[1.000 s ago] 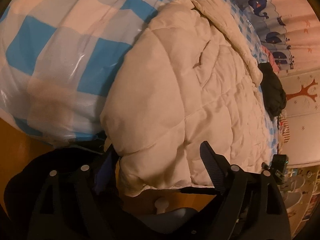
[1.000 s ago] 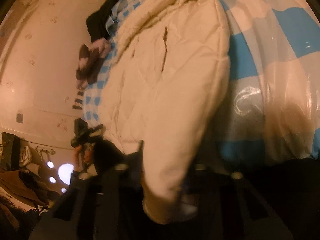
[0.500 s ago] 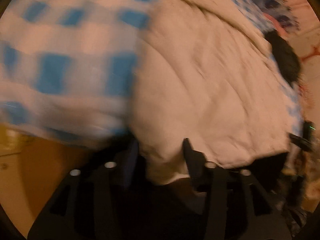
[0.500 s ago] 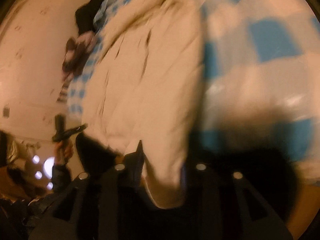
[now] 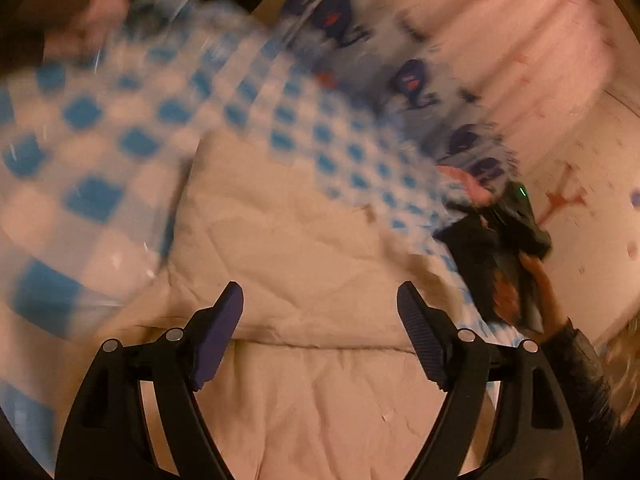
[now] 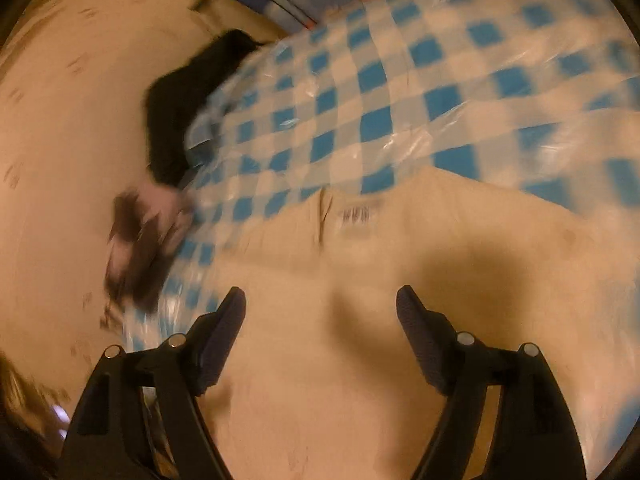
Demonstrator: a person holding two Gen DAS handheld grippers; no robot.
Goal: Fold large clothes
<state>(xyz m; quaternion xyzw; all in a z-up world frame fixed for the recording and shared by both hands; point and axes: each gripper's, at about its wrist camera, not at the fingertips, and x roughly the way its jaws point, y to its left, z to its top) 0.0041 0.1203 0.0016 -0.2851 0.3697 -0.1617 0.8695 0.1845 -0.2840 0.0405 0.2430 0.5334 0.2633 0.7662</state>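
Observation:
A cream quilted jacket (image 5: 304, 264) lies folded over on the blue-and-white checked cover (image 5: 96, 196). My left gripper (image 5: 320, 304) hovers above it, jaws opening wide, with nothing pinched between the pads. In the right wrist view the same jacket (image 6: 400, 264) fills the lower half. My right gripper (image 6: 320, 304) is just above it, jaws also opening, pads off the cloth. Both pictures are blurred by motion.
In the left wrist view, a hand (image 5: 520, 288) holds the other gripper at the right edge. A whale-print curtain (image 5: 404, 76) hangs behind. In the right wrist view, a black garment (image 6: 188, 100) and a pink-and-dark item (image 6: 140, 240) lie at the cover's left edge (image 6: 224, 128).
Both grippers had the jacket's hem between their jaws; now they have let it go and swung up over the bed. The jacket's lower part now lies folded onto its upper part.

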